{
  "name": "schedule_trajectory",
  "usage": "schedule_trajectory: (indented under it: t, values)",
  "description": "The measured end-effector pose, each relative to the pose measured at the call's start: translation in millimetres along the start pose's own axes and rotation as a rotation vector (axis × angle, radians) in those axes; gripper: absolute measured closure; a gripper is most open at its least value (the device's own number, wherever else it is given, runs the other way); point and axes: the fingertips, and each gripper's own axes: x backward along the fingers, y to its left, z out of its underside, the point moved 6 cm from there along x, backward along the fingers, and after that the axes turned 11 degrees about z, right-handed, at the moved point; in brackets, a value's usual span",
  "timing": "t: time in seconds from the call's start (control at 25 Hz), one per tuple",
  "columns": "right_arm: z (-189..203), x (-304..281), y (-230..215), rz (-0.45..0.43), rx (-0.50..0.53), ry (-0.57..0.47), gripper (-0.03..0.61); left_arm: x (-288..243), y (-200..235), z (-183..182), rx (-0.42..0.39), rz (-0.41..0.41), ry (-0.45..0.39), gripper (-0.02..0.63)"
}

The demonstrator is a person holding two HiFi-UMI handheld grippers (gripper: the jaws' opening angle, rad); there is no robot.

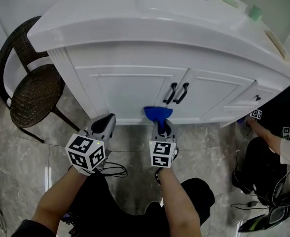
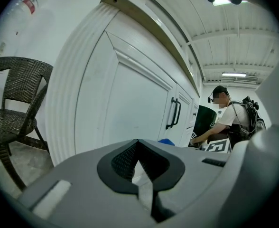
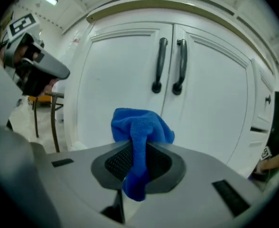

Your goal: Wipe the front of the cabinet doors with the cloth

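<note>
The white cabinet has two doors (image 1: 135, 90) with a pair of black handles (image 1: 177, 93) at the middle seam. My right gripper (image 1: 162, 126) is shut on a bunched blue cloth (image 1: 158, 113), held low in front of the doors near the seam. In the right gripper view the cloth (image 3: 140, 125) sticks out of the gripper (image 3: 138, 146), below the handles (image 3: 169, 66); whether it touches the door cannot be told. My left gripper (image 1: 104, 124) hangs to the left, shut and empty, a short way off the left door (image 2: 130, 108).
A dark wicker chair (image 1: 32, 90) stands left of the cabinet, close to its corner. Another person (image 1: 275, 144) crouches at the right with marker-cube grippers. A cable (image 1: 113, 170) lies on the grey marble floor by my legs. The countertop (image 1: 150, 21) overhangs the doors.
</note>
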Motion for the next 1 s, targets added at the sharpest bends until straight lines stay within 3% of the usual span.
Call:
schedule_trajectory:
  t: [0.2, 0.4, 0.52, 0.72, 0.8, 1.0]
  values:
    - [-2.5, 6.2, 89.8, -0.232, -0.076, -0.023, 0.534, 22.8, 20.5, 10.0, 0.014, -0.083, 0.025, 0.613]
    - [-22.8, 6.8, 175.8, -0.419, -0.016, -0.087, 0.534, 63.3, 36.8, 6.7, 0.005, -0.168, 0.028, 0.613]
    - [-34.4, 6.4, 214.5, -0.442, 0.087, -0.13, 0.535, 87.5, 46.0, 7.5, 0.014, -0.226, 0.027, 0.613]
    - [-29.7, -1.9, 265.8, -0.454, 0.47, -0.224, 0.534, 106.9, 52.1, 10.7, 0.0, -0.268, 0.044, 0.614]
    - [-23.8, -11.8, 265.0, -0.441, 0.496, -0.218, 0.534, 106.6, 52.4, 12.0, 0.001, -0.266, 0.043, 0.614]
    - [-15.1, -19.7, 231.6, -0.389, 0.429, -0.179, 0.534, 85.1, 51.0, 18.3, 0.013, -0.228, 0.049, 0.613]
